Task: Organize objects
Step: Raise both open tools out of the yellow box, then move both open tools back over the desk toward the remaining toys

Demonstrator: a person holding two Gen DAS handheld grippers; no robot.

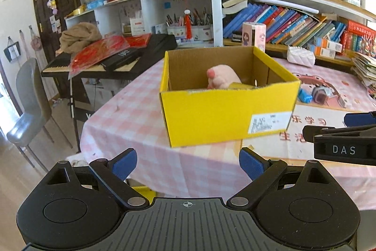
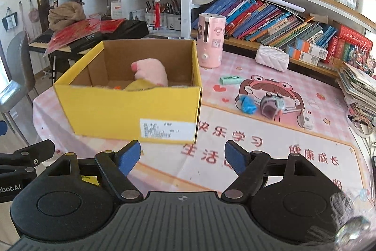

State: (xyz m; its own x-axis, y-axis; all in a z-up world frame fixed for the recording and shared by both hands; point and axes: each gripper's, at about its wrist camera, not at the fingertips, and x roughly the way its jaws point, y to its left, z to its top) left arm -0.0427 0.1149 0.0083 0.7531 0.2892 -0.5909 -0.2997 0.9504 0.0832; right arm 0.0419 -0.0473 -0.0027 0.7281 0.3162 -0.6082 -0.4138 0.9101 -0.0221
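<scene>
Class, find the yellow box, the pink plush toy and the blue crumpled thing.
yellow box (image 2: 122,109), right wrist view, front wall.
pink plush toy (image 2: 150,71), right wrist view, its body inside the box.
blue crumpled thing (image 2: 247,104), right wrist view, its middle.

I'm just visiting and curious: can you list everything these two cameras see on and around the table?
cardboard box: one, yellow, open, on the table's left part
plush toy: one, pink, inside the box
tablecloth: one, pink check with a cartoon print, over the table
dispenser: one, pink, upright behind the box's right corner
quilted purse: one, white, by the bookshelf
small case: one, mint green, right of the box
crumpled item: one, blue, on the cartoon print
keyboard: one, black, left of the table
left gripper: one, black with blue pads, open, empty
right gripper: one, same kind, open, empty
</scene>
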